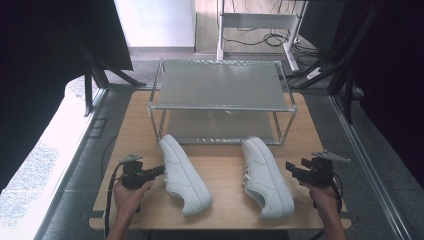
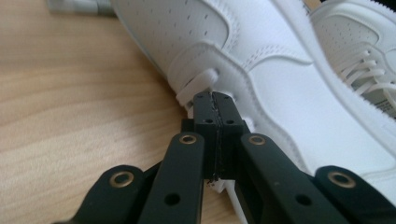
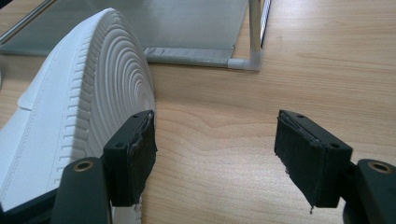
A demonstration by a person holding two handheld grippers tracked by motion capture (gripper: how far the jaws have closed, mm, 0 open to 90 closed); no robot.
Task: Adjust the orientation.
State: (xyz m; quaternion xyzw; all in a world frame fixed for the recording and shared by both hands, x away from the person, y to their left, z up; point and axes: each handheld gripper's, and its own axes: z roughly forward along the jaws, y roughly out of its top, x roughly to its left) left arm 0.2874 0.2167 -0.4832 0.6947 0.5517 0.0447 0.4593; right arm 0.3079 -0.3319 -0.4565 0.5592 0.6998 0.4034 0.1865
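**Two white shoes on the table, a claw at each**

The left shoe (image 1: 184, 175) lies on its side on the wooden table (image 1: 225, 165), in front of a two-tier metal shoe rack (image 1: 220, 97), its length running diagonally from near the rack's front left leg toward the person. The right shoe (image 1: 266, 176) lies a little apart to its right, also tipped over, with its ribbed white sole turned toward the right edge of the table.

The left claw (image 1: 159, 171) touches the left shoe's outer side. In the left gripper view its two black jaws are pressed flat together, tips (image 2: 215, 100) right at a white heel tab (image 2: 198, 86) on the shoe's (image 2: 261, 60) stitched, perforated upper; whether any of the tab is pinched between them cannot be told. The other shoe's laces (image 2: 364, 70) show at the upper right of that view.

The right claw (image 1: 291, 169) sits just beside the right shoe's sole, jaws spread wide with bare table between them. In the right gripper view the left pad (image 3: 135, 154) stands right against the shoe's grooved sole (image 3: 112, 93), while the right pad (image 3: 308, 156) is over open wood. A corner post of the rack (image 3: 254, 32) stands beyond.

The person's left hand (image 1: 131, 195) and right hand (image 1: 322, 192) hold the grippers near the table's front edge.
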